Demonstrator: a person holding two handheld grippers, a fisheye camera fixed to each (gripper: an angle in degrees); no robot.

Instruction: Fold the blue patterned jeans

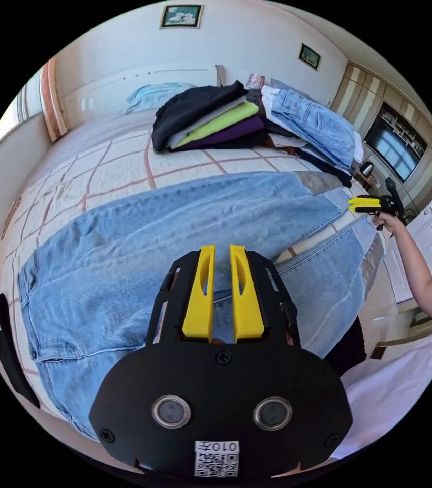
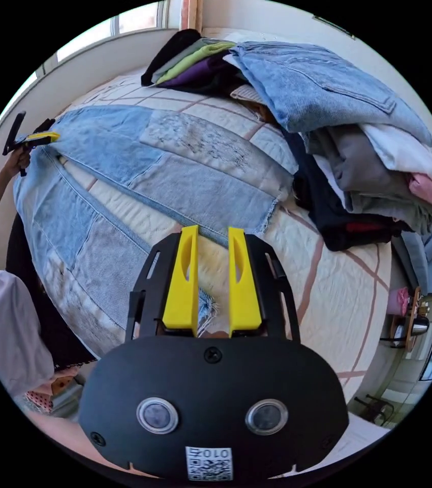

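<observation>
The blue patterned jeans (image 1: 175,229) lie spread flat on the bed, waist at the left of the left gripper view and legs running right. My left gripper (image 1: 222,249) hovers over the seat, its jaws a narrow gap apart with nothing between them; it also appears as the left gripper (image 2: 40,136) over the waist end. In the right gripper view the jeans (image 2: 124,152) show paler patchwork panels. My right gripper (image 2: 212,231) is open above the frayed hem (image 2: 207,309) of the nearer leg. Held in a hand past the leg ends is the right gripper (image 1: 363,204).
A stack of folded clothes (image 1: 211,119) and a second pile topped by folded jeans (image 2: 328,91) sit at the far side of the checked bedspread (image 2: 338,295). The person's arm (image 1: 414,259) reaches in at the right. A side table (image 2: 409,320) stands beyond the bed edge.
</observation>
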